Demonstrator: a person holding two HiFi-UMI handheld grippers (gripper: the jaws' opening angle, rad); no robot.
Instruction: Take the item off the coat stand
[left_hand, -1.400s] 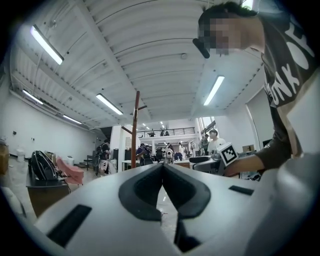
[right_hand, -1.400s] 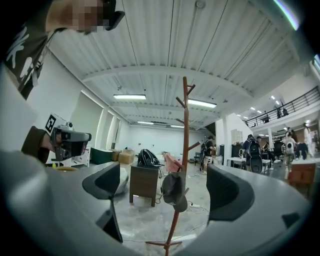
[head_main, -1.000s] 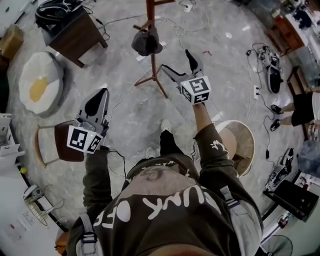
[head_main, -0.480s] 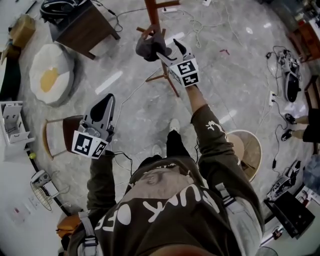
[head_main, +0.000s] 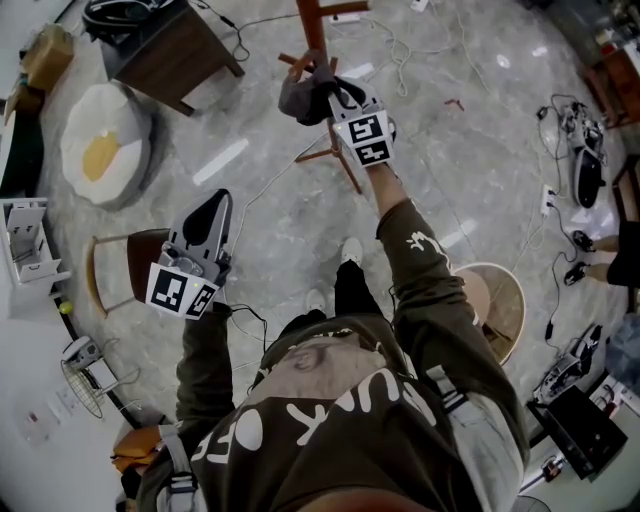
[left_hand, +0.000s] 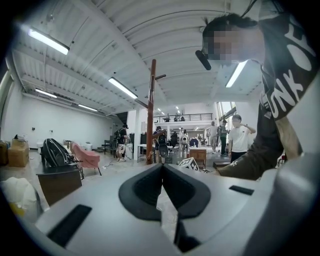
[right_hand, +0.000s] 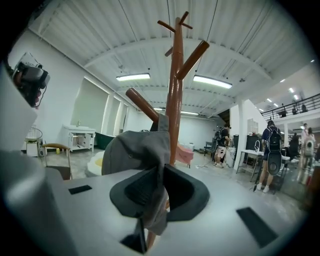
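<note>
The right gripper (right_hand: 160, 174) has its jaws closed on a fold of the soft grey fabric cap (right_hand: 134, 149). The cloth is pinched between the two dark pads, and a flap hangs below them towards 6 o'clock. The rest of the cap bulges up at 11 o'clock of the jaws and hangs on a slanted peg of the brown wooden coat stand (right_hand: 174, 95), so it is not yet off. The cap covers that peg's lower end.

In the head view, the right gripper (head_main: 336, 94) meets the cap (head_main: 298, 99) at 12 o'clock, and the frame's top edge cuts off the stand (head_main: 311, 22). There is one cap, one stand and two grippers.

The left gripper (head_main: 210, 204) is held at 9 o'clock, well apart from the stand. In its own view, the left gripper (left_hand: 162, 169) has its jaws closed tip to tip on nothing.
</note>
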